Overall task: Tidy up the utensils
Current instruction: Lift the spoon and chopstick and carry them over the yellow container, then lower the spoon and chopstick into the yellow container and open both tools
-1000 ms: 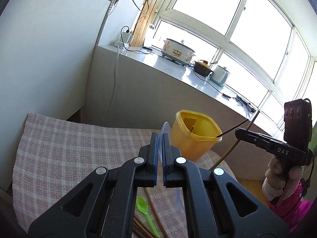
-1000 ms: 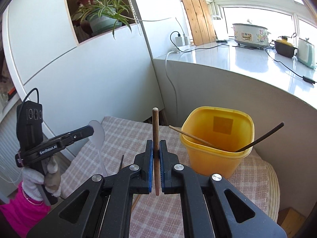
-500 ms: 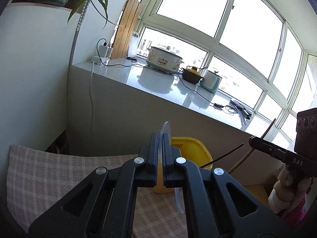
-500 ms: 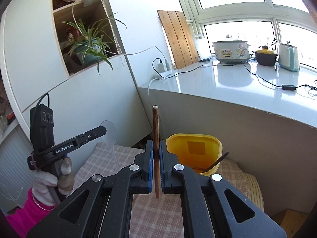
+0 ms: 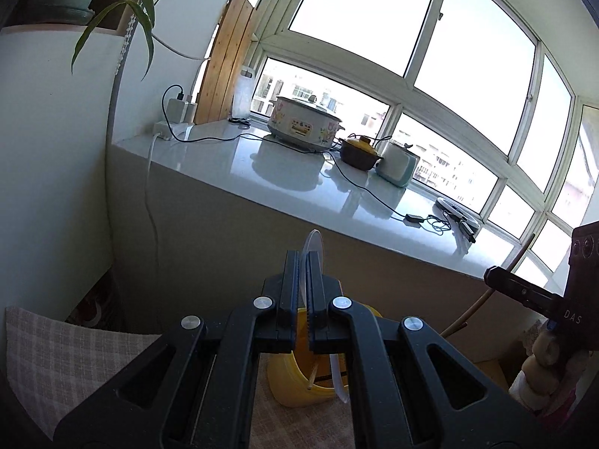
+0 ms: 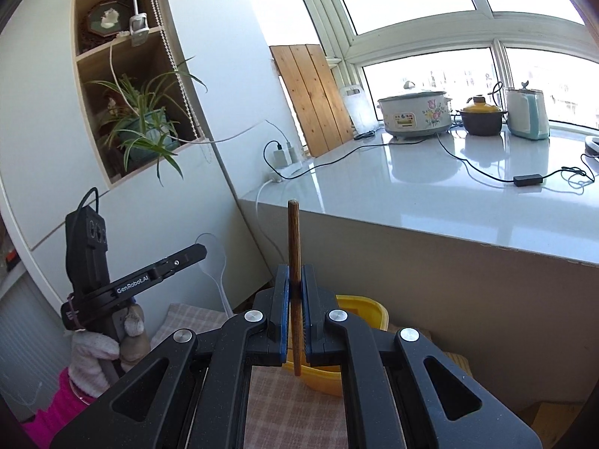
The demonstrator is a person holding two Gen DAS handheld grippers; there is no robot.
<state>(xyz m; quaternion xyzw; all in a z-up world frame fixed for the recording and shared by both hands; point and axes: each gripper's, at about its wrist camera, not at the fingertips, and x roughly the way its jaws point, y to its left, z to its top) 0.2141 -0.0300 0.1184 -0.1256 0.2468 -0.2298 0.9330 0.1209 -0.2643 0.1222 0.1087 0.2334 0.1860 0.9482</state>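
A clear plastic spoon (image 5: 312, 250) is clamped upright in the left tool (image 5: 303, 262), and a wooden chopstick (image 6: 294, 262) (also upright) in the right tool (image 6: 295, 280). Just beyond both, a yellow container (image 6: 368, 308) stands on the checked surface (image 5: 56, 355); farther off, a windowsill counter (image 6: 468, 187) is seen.

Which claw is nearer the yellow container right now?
Hard to separate. The left claw, gripping the clear spoon, and the right claw, gripping the wooden chopstick, are both raised just above the yellow container.
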